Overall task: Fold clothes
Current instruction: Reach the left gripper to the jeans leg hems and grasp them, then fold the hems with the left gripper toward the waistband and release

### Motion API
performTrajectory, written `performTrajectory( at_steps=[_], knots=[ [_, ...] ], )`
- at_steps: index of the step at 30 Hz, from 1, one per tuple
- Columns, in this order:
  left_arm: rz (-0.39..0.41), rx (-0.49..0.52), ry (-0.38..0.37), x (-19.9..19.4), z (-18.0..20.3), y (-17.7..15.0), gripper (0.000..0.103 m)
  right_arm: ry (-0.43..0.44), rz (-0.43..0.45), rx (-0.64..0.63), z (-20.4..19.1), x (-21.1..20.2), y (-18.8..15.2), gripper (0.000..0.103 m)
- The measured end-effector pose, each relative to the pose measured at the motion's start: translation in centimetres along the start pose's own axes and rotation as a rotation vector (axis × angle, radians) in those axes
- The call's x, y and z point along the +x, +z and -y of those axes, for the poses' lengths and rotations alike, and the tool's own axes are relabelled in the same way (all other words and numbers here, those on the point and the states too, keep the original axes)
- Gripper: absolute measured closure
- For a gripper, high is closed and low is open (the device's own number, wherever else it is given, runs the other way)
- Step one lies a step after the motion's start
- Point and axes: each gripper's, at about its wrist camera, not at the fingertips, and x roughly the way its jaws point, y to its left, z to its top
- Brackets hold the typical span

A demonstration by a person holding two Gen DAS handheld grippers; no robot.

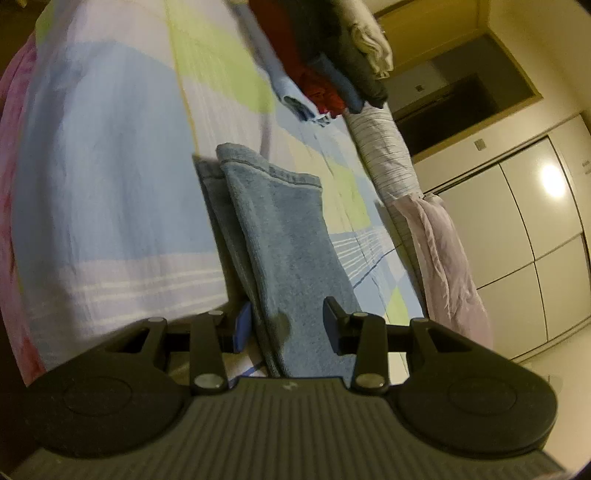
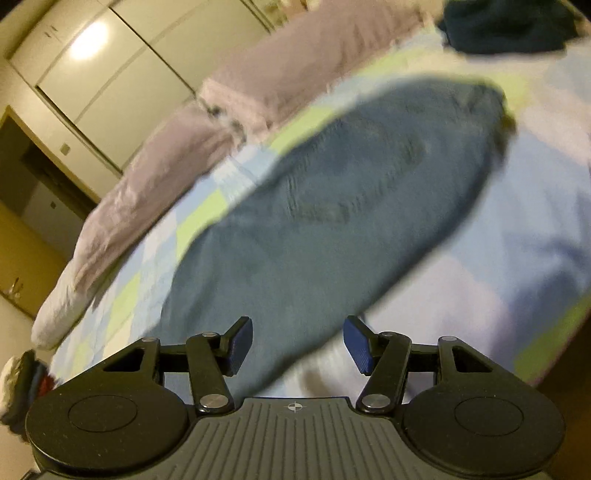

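Observation:
A pair of blue jeans (image 1: pixel 280 236) lies folded lengthwise on the checked bedspread (image 1: pixel 110 184). My left gripper (image 1: pixel 286 328) is open, its pads on either side of the near end of the jeans, apart from the cloth. In the right wrist view the jeans (image 2: pixel 332 206) spread out ahead, blurred. My right gripper (image 2: pixel 298 345) is open just above their near edge and holds nothing.
A stack of folded clothes (image 1: pixel 325 66) sits at the far end of the bed. A striped pillow (image 1: pixel 384 151) and a pale pink quilt (image 1: pixel 447 258) line the bed's edge by white wardrobe doors (image 1: pixel 528 229). A dark garment (image 2: pixel 509 26) lies at the far right.

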Motion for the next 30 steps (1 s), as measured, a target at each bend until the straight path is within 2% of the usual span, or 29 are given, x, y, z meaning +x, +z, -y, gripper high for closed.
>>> performTrajectory(
  at_steps=[1,2,3,6,9,11,13,16,17,21,22,23,24,25,26,27,28,30],
  knots=[
    [0.006,0.012,0.002,0.0,0.1,-0.1,0.071,-0.011,0.019,-0.027,-0.2,0.4,0.3,0.044],
    [0.010,0.025,0.011,0.0,0.1,-0.2,0.079,-0.026,0.029,-0.056,-0.3,0.9,0.6,0.044],
    [0.009,0.038,0.026,0.1,0.3,-0.1,0.097,-0.039,0.023,-0.070,-0.2,1.4,0.8,0.044],
    [-0.010,0.122,0.055,0.5,1.4,0.3,0.098,-0.075,-0.021,-0.086,0.7,3.0,0.8,0.044],
    [0.009,0.365,0.069,0.1,5.3,0.0,0.098,-0.049,-0.025,-0.091,1.3,3.1,0.7,0.044],
    [0.043,0.565,0.035,-0.4,8.9,-1.1,0.098,-0.037,-0.031,-0.097,1.6,3.0,0.7,0.044],
    [0.062,0.747,-0.042,-1.1,12.6,-2.9,0.098,-0.026,-0.039,-0.096,1.7,3.0,0.9,0.044],
    [0.064,1.015,-0.205,-2.7,17.8,-7.1,0.098,-0.019,-0.044,-0.081,1.7,2.8,1.2,0.044],
    [0.034,1.090,-0.262,-3.0,19.0,-9.0,0.098,-0.018,-0.045,-0.075,1.8,2.7,1.3,0.044],
    [-0.198,1.335,-0.452,-2.4,22.1,-17.7,0.092,-0.005,-0.035,-0.054,1.4,2.3,1.4,0.044],
    [-0.276,1.384,-0.468,-1.7,21.8,-20.4,0.090,0.003,-0.030,-0.048,1.3,2.2,1.5,0.044],
    [-0.352,1.448,-0.462,-0.8,21.3,-23.2,0.085,0.010,-0.029,-0.043,1.2,2.3,1.6,0.044],
    [-0.424,1.521,-0.441,0.0,20.7,-26.0,0.084,0.018,-0.033,-0.030,1.1,2.3,1.6,0.044],
    [-0.464,1.580,-0.416,0.4,20.1,-28.1,0.082,0.026,-0.040,-0.015,1.0,2.4,1.6,0.044],
    [-0.444,1.614,-0.397,0.1,19.6,-29.1,0.081,0.033,-0.046,0.000,0.9,2.4,1.7,0.044],
    [-0.417,1.620,-0.400,-0.4,19.3,-29.3,0.080,0.041,-0.053,0.016,0.8,2.4,1.7,0.044],
    [-0.425,1.594,-0.413,-0.8,19.3,-28.8,0.079,0.061,-0.060,0.035,0.8,2.4,1.7,0.044],
    [-0.467,1.477,-0.434,-1.5,19.4,-26.4,0.078,0.115,-0.086,0.080,0.7,2.3,1.7,0.044]
  ],
)
